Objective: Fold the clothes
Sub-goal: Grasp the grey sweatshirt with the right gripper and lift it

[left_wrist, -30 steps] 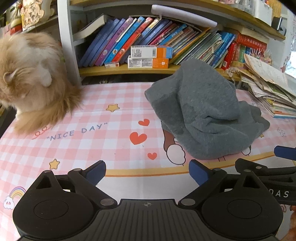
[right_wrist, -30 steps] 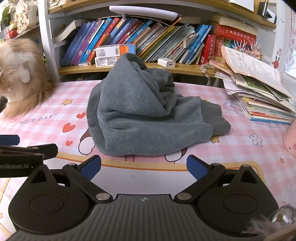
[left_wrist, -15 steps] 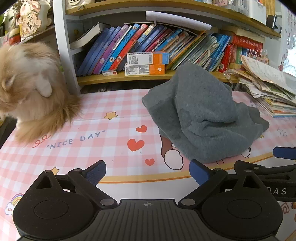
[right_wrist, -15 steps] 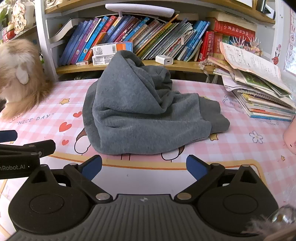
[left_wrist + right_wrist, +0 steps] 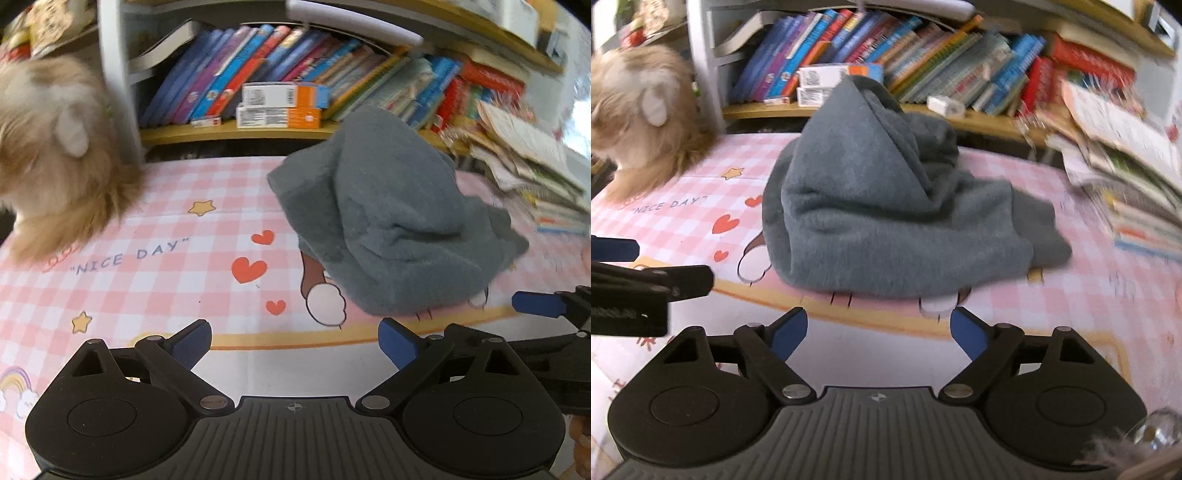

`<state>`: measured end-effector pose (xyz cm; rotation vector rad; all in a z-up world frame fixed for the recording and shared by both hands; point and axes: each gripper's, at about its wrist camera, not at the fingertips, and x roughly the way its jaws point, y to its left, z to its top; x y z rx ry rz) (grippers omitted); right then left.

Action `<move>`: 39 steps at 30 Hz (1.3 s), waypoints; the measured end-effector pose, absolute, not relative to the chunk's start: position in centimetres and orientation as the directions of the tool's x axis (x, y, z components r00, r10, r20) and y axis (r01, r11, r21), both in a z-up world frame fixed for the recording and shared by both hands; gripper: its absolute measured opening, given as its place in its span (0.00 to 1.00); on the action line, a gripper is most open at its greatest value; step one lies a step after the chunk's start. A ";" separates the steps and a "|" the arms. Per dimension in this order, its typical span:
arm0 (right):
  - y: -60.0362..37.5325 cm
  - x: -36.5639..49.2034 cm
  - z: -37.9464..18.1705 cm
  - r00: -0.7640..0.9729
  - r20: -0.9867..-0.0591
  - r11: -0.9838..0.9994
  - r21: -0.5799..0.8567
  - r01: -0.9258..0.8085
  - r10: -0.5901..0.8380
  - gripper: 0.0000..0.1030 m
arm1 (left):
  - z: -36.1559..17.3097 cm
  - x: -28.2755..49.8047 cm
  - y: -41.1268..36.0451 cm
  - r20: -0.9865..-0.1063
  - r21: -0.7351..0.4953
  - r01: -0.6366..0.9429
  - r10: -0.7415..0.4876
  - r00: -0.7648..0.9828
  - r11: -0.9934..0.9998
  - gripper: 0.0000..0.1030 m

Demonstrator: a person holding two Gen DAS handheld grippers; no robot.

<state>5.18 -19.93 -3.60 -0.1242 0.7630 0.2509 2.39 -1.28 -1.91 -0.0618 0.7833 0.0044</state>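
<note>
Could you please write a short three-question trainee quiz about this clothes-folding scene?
1. True or false: the grey garment lies crumpled in a heap on the pink checked tablecloth.
2. The left gripper is: A) shut on cloth, B) open and empty, C) out of view.
3. Fill in: the fluffy animal sits to the garment's ____ in both views.

Key: 1 true; 2 B; 3 left. The right gripper is also open.

Both cameras sit low over the table (image 5: 155, 280), each looking forward along its own fingers toward the bookshelf (image 5: 871, 110). The left one faces the cloth (image 5: 399, 236) from its left; the right one stands nearer, square on. They share cloth, cat (image 5: 642, 122) and shelf.
</note>
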 end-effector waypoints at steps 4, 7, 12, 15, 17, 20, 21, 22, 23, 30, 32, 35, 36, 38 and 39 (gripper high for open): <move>-19.6 7.5 -2.9 0.730 -0.658 0.939 -0.102 -0.328 0.184 0.80 | -1.5 2.1 -0.8 -0.696 -0.058 -0.068 0.008 0.718 0.996 0.95; -19.0 9.6 -2.8 0.743 -0.642 0.905 -0.180 -0.386 0.189 0.80 | -1.2 1.5 -0.9 -0.693 -0.036 -0.080 0.033 0.720 0.996 0.95; -17.7 13.1 -4.2 0.712 -0.676 0.843 -0.259 -0.471 0.190 0.70 | -0.7 0.3 -1.0 -0.681 -0.004 -0.092 0.065 0.730 0.996 0.96; -17.1 13.8 -5.2 0.682 -0.702 0.824 -0.251 -0.508 0.206 0.37 | -0.6 -0.5 -0.9 -0.674 0.009 -0.100 0.080 0.734 0.995 0.96; -16.8 13.5 -5.1 0.678 -0.705 0.835 -0.231 -0.499 0.210 0.20 | -0.5 -0.9 -0.6 -0.672 0.013 -0.114 0.093 0.735 0.993 0.96; -16.9 12.2 -4.8 0.656 -0.717 0.855 -0.165 -0.491 0.238 0.10 | -0.4 -1.3 0.2 -0.668 -0.003 -0.142 0.104 0.737 0.990 0.96; -17.0 11.4 -4.7 0.639 -0.723 0.865 -0.117 -0.488 0.263 0.09 | -0.3 -1.4 0.5 -0.666 -0.010 -0.150 0.105 0.738 0.989 0.96; -17.2 10.7 -4.5 0.623 -0.727 0.873 -0.068 -0.483 0.288 0.09 | -0.3 -1.5 0.8 -0.664 -0.017 -0.153 0.103 0.741 0.988 0.96; -17.3 10.0 -4.4 0.606 -0.730 0.878 -0.019 -0.478 0.314 0.09 | -0.2 -1.6 1.1 -0.661 -0.025 -0.156 0.101 0.743 0.987 0.96; -16.8 4.1 -4.3 0.511 -0.727 0.887 0.347 -0.304 0.459 0.08 | 0.4 -3.0 3.8 -0.639 -0.032 -0.139 0.086 0.764 0.990 0.96; -15.7 3.4 -3.4 0.518 -0.714 0.882 0.374 -0.286 0.471 0.07 | 0.9 -4.0 5.1 -0.621 -0.050 -0.120 0.063 0.781 0.991 0.96; -13.8 2.6 -1.1 0.555 -0.679 0.877 0.389 -0.283 0.480 0.07 | 1.8 -5.5 7.2 -0.589 -0.071 -0.114 0.050 0.807 0.991 0.96; -12.8 2.3 0.0 0.577 -0.655 0.872 0.385 -0.301 0.488 0.07 | 2.0 -6.0 8.0 -0.578 -0.078 -0.112 0.047 0.815 0.991 0.96; -10.8 2.1 2.7 0.622 -0.594 0.859 0.372 -0.351 0.511 0.07 | 2.5 -7.1 9.9 -0.560 -0.093 -0.136 0.061 0.827 0.986 0.96; -9.6 2.0 4.3 0.642 -0.558 0.850 0.365 -0.379 0.526 0.07 | 2.7 -7.7 11.0 -0.553 -0.108 -0.153 0.069 0.830 0.982 0.96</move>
